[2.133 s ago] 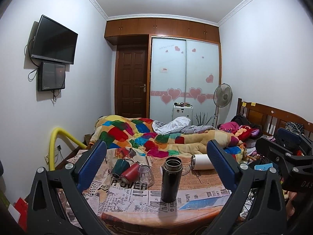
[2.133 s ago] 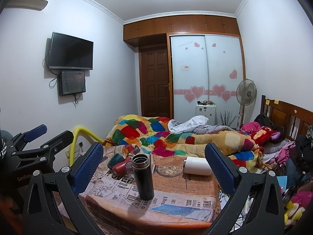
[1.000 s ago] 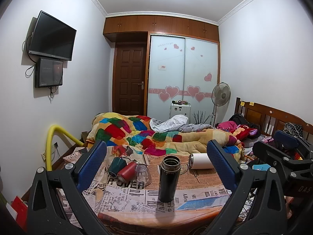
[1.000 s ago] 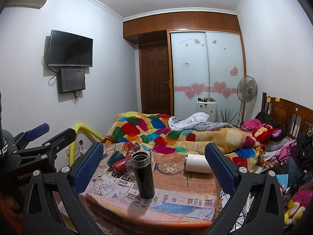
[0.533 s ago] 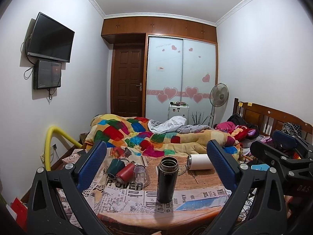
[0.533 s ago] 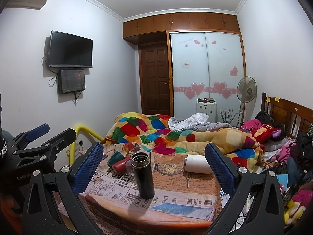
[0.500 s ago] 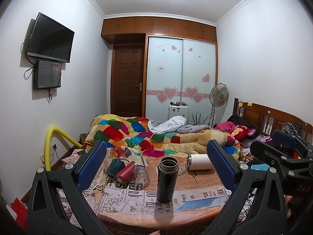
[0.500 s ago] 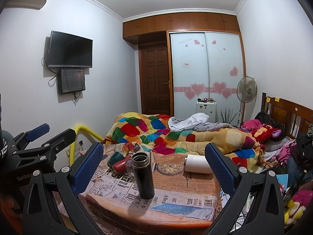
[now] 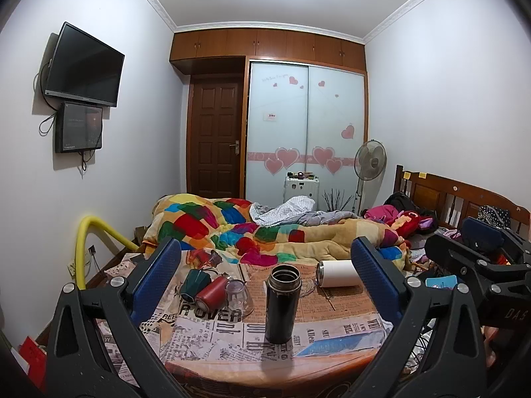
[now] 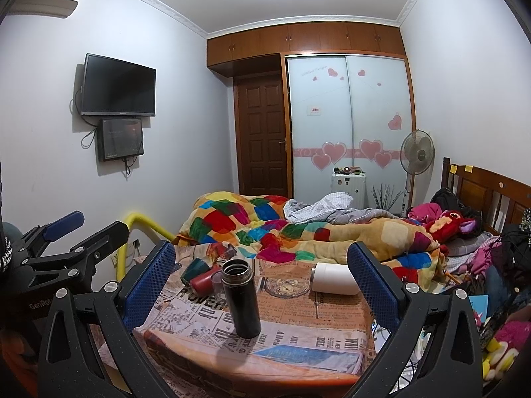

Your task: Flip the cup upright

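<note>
A black flask [image 9: 281, 303] stands upright and open-topped near the front of a newspaper-covered table [image 9: 212, 341]; it also shows in the right wrist view [image 10: 240, 301]. A white cup [image 9: 337, 273] lies on its side at the back right, also in the right wrist view [image 10: 333, 278]. A green cup [image 9: 192, 282] and a red cup [image 9: 212, 296] lie on their sides at the left, beside a clear glass [image 9: 239, 297] standing mouth down. My left gripper [image 9: 265, 285] and my right gripper [image 10: 262, 283] are both open, empty and short of the table.
A glass saucer [image 10: 287, 287] sits behind the flask. A bed with a patchwork quilt [image 9: 265, 229] lies just beyond the table. A yellow rail [image 9: 89, 242] stands at the left. Clutter lies on the right [image 10: 497, 301]. A fan [image 9: 370, 161] stands by the wardrobe.
Both views have shifted slightly; the table objects have not moved. Both grippers stay open.
</note>
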`<state>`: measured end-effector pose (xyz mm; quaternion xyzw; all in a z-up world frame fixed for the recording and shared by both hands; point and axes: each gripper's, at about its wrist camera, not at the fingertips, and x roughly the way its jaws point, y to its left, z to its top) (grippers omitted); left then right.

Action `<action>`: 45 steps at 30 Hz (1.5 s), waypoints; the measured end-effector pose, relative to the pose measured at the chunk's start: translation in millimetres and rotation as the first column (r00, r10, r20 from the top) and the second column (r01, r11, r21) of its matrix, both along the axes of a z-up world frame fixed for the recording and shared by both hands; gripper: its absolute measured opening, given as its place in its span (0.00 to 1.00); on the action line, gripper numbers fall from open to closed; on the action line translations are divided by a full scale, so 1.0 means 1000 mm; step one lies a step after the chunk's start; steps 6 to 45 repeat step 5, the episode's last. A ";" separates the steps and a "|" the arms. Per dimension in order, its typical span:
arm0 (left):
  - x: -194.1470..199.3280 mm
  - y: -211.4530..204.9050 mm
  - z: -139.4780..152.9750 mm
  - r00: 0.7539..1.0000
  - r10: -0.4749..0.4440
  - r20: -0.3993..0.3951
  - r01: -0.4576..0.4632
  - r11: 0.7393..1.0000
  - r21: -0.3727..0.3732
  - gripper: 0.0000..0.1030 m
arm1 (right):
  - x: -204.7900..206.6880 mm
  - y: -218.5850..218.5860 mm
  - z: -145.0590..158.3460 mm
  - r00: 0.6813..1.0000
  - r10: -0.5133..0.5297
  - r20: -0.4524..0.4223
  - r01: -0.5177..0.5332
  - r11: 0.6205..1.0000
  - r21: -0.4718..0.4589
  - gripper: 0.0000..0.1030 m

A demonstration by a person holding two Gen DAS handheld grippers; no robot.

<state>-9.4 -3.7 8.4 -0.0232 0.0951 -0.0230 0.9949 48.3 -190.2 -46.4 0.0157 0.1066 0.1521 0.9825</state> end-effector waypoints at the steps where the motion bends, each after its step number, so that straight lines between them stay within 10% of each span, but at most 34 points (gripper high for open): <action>1: 0.000 0.000 0.000 1.000 0.000 0.000 0.000 1.000 0.000 1.00 | 0.000 0.000 0.000 1.000 0.000 0.000 0.000 1.000 0.000 1.00; 45: 0.002 0.003 -0.001 1.000 0.003 -0.009 -0.003 1.000 -0.007 1.00 | 0.000 0.000 -0.001 1.000 -0.001 -0.003 0.001 1.000 -0.001 1.00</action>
